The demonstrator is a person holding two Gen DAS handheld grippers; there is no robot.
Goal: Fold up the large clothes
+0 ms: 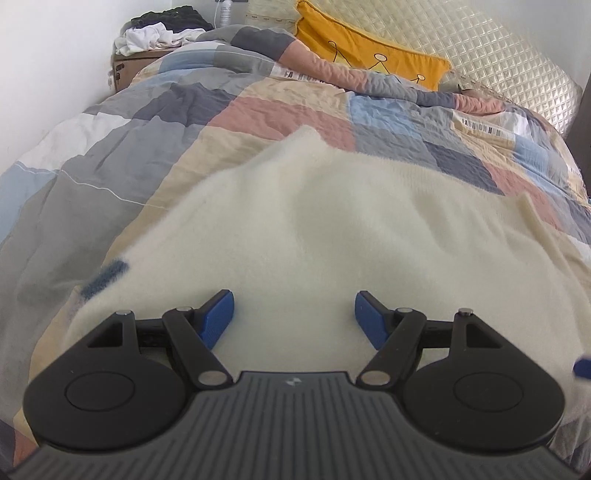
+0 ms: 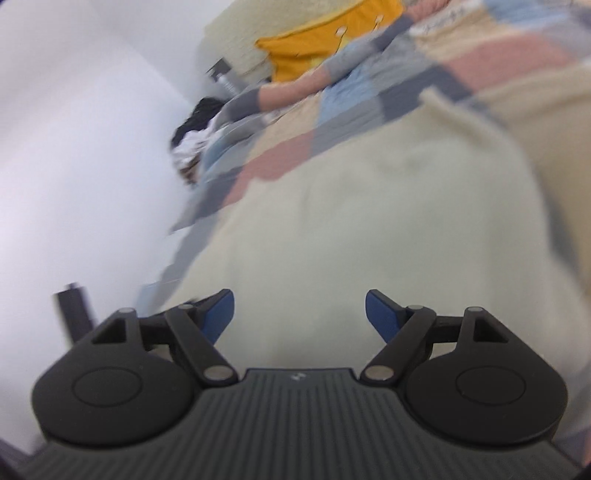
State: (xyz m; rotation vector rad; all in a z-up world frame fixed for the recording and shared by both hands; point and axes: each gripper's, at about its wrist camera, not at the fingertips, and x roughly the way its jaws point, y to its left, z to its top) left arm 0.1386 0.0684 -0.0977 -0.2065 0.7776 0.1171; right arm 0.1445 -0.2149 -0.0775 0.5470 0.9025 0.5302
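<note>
A large cream knitted garment lies spread on the patchwork quilt of a bed. My left gripper is open and empty, its blue fingertips hovering just over the near part of the garment. A small blue patch shows at the garment's left edge. In the right wrist view, tilted and blurred, the same cream garment fills the middle. My right gripper is open and empty above it. A blue fingertip of the other gripper shows at the right edge of the left wrist view.
A yellow cushion and a cream quilted headboard stand at the far end. A cardboard box with piled clothes sits at the far left by the white wall. The wall fills the left of the right wrist view.
</note>
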